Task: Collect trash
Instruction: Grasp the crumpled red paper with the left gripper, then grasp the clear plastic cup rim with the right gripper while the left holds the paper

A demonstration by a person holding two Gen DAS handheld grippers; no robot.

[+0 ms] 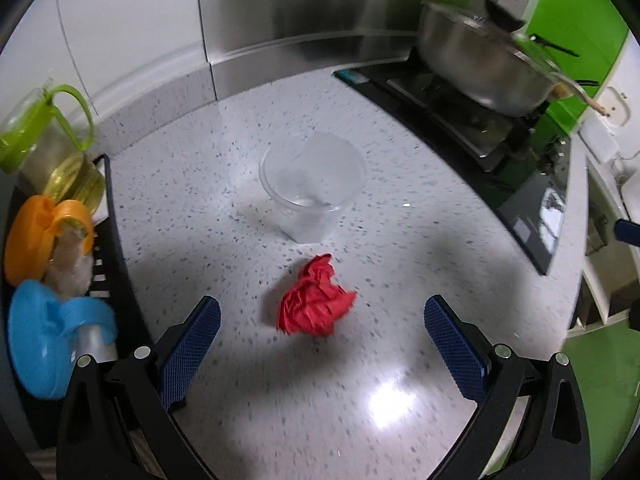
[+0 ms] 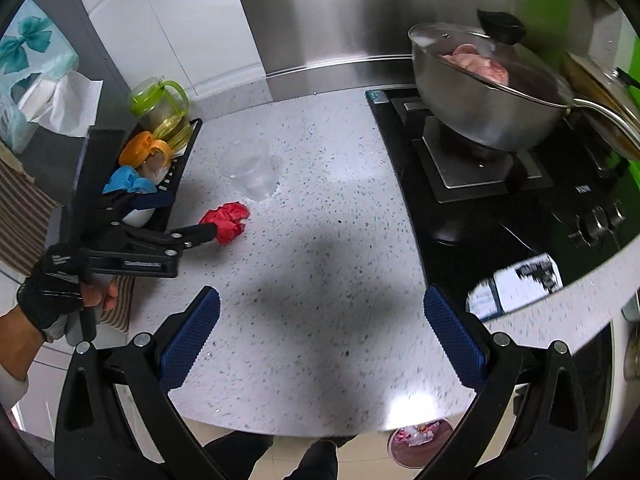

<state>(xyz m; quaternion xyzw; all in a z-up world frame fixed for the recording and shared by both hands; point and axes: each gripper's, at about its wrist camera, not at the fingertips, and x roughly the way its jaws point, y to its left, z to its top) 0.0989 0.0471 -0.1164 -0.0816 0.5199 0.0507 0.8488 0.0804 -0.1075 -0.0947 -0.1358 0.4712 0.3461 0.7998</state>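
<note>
A crumpled red paper ball (image 1: 314,298) lies on the speckled white counter (image 1: 224,184), just ahead of my open left gripper (image 1: 322,324), between the lines of its fingers. A clear plastic cup (image 1: 312,188) stands behind the ball. In the right wrist view the left gripper (image 2: 188,220) reaches the red ball (image 2: 228,222) from the left, with the cup (image 2: 252,174) beyond. My right gripper (image 2: 322,330) is open and empty over the counter's front. A crumpled white printed wrapper (image 2: 516,286) lies on the stove's front edge to its right.
A black tray (image 1: 116,240) at the left holds jars with green (image 1: 44,128), orange (image 1: 44,236) and blue (image 1: 48,336) lids. A steel pot (image 2: 488,104) sits on the black stove (image 2: 460,216). A tissue box (image 2: 32,76) stands far left. A bin (image 2: 420,444) shows below the counter edge.
</note>
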